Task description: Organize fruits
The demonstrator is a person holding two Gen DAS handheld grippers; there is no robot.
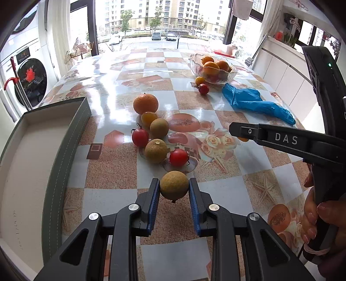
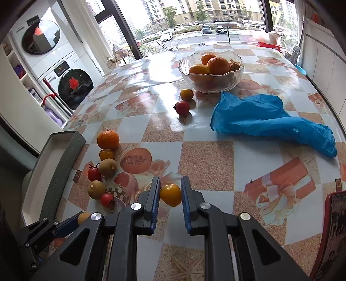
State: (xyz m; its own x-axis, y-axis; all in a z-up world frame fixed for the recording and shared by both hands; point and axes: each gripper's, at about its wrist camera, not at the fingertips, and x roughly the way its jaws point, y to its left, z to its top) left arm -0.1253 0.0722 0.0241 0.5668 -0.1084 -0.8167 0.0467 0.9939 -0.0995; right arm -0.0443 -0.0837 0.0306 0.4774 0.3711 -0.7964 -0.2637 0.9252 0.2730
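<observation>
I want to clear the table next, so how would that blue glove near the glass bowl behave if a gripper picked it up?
The blue glove lies crumpled and flat, so it is probably thin, floppy and light. It would likely drape from the pinch rather than hold shape. Its glossy surface may slip between the pads.

Daylit room; tall windows (image 2: 190, 23) facing apartment blocks; stacked washing machines (image 2: 56, 71) left; white cabinets (image 1: 287, 80) right.

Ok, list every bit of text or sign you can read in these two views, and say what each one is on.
"DAS": white letters on the side of the right gripper, seen from the left wrist view.
Orange display on the washing machine: too small to read.
Dark label on the upper machine: blurred, unreadable.
Red-edged printed object at the right edge: print not legible.
Nothing else readable.
</observation>
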